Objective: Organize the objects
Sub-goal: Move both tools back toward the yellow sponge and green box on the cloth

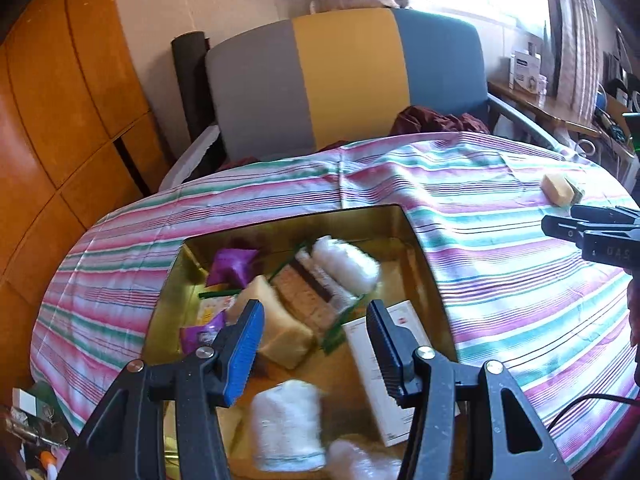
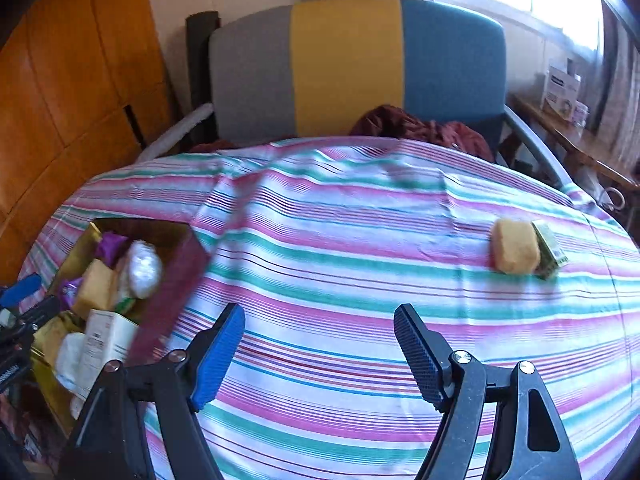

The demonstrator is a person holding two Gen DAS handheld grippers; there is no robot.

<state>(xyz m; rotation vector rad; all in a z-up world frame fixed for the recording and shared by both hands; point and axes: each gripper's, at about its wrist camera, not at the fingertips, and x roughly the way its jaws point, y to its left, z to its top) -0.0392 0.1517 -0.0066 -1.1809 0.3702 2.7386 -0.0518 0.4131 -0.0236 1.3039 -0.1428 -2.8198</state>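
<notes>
A: Gold box at left of table, already packed w/ stuff. Left gripper above it, jaws apart, empty.

B: Right gripper jaws wide, empty. Sponge + green pack still far right. Next prob: reach over, grab sponge.

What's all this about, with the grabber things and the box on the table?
A person is tidying small items into a gold box on a striped tablecloth. The left gripper hangs open over the box, empty. The right gripper is open over the cloth, also empty. A yellow sponge and a small green box still lie outside.
</notes>
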